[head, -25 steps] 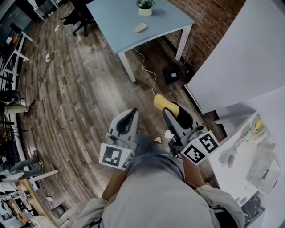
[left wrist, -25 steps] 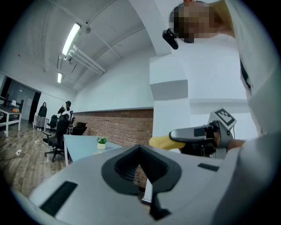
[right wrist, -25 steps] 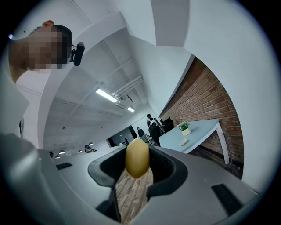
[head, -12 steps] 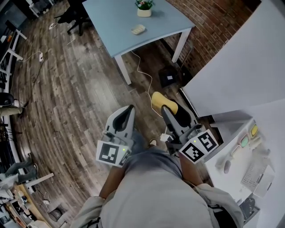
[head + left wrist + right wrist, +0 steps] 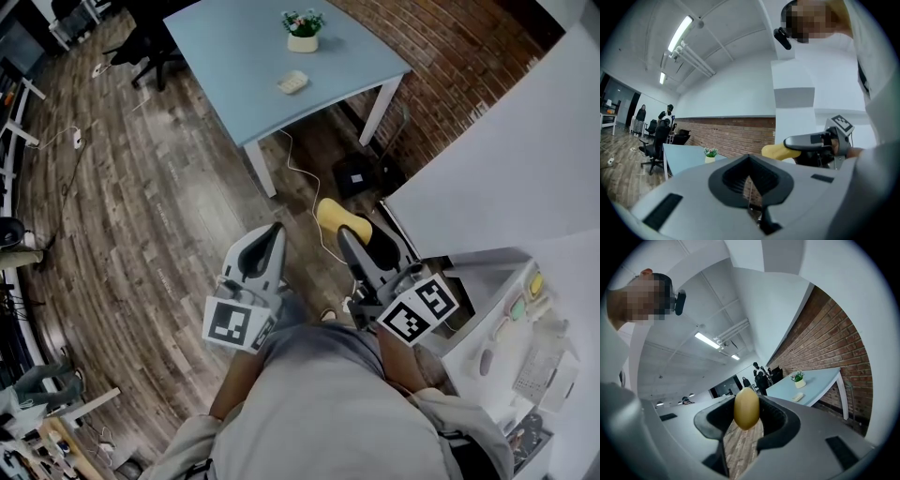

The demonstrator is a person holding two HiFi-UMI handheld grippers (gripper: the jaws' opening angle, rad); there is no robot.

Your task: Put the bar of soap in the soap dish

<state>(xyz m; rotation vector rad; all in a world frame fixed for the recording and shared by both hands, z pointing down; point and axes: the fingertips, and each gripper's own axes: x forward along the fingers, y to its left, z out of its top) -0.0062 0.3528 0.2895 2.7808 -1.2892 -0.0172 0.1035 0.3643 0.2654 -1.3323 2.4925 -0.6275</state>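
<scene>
A yellow bar of soap is pinched between the jaws of my right gripper, held level over the wood floor; in the right gripper view the soap stands on edge between the pads. My left gripper is beside it on the left, shut with nothing in it. The pale soap dish lies on the light blue table well ahead of both grippers. It shows small in the right gripper view too, the dish next to a potted plant.
A small potted plant stands behind the dish. A white cable and a black box lie on the floor under the table by the brick wall. A white counter with small items is at the right. Office chairs stand far left.
Both grippers have moved forward together across the floor, and the blue table with the dish now sits lower and nearer in the head view. The soap stays gripped.
</scene>
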